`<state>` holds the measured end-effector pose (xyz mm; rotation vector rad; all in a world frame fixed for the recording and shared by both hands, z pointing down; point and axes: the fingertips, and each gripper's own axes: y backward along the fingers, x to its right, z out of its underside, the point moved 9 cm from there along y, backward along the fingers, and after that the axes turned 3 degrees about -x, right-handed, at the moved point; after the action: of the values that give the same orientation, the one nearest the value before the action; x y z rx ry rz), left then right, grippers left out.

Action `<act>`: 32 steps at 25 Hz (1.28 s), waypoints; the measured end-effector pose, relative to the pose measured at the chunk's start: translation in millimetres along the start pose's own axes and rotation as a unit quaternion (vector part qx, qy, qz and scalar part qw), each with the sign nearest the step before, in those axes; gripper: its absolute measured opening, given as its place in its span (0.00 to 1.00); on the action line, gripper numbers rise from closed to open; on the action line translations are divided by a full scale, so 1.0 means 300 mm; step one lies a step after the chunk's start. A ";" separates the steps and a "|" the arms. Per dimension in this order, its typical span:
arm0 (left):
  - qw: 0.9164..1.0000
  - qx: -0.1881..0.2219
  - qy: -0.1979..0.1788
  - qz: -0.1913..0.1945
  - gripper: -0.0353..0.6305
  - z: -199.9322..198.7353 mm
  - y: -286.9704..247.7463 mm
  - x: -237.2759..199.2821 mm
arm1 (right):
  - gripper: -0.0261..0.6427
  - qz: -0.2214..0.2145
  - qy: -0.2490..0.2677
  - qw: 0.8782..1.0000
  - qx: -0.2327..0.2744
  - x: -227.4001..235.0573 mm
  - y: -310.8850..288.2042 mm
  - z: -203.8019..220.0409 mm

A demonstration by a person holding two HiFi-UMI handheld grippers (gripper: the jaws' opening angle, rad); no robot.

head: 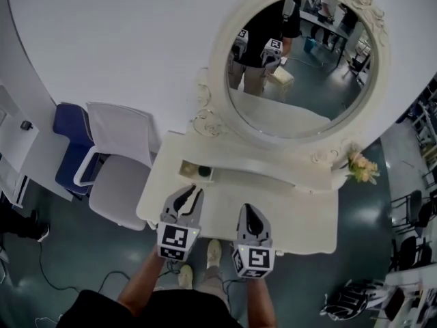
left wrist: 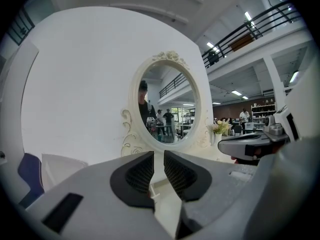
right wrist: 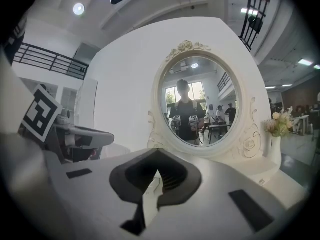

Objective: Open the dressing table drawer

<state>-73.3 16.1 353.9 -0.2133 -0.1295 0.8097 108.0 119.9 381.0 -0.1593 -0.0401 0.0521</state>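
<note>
The white dressing table (head: 300, 217) stands against the wall under its oval mirror (head: 300, 60). A small drawer (head: 196, 171) at the left end of the low shelf shows its pale inside with a dark item in it. My left gripper (head: 193, 193) hovers over the table's front left, just before that drawer, jaws a narrow gap apart with nothing between them. In the left gripper view, the left gripper (left wrist: 159, 156) points at the mirror (left wrist: 167, 101). My right gripper (head: 248, 214) is beside it over the tabletop, shut and empty; in its own view the right gripper (right wrist: 159, 152) has its tips touching.
A white chair (head: 119, 162) and a blue chair (head: 72, 139) stand left of the table. A vase of flowers (head: 360, 166) sits on the table's right end. Dark chairs (head: 410, 244) are at the far right. The person's shoes (head: 213, 251) are at the table's front edge.
</note>
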 end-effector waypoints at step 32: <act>1.000 0.018 -0.011 0.015 0.06 -0.011 0.267 0.027 | 0.04 0.003 0.038 0.999 0.020 -0.173 0.214 -0.058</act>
<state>-123.4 75.1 331.9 -0.1718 -0.1328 0.8440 53.9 177.6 351.7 -0.1221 0.0380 0.0527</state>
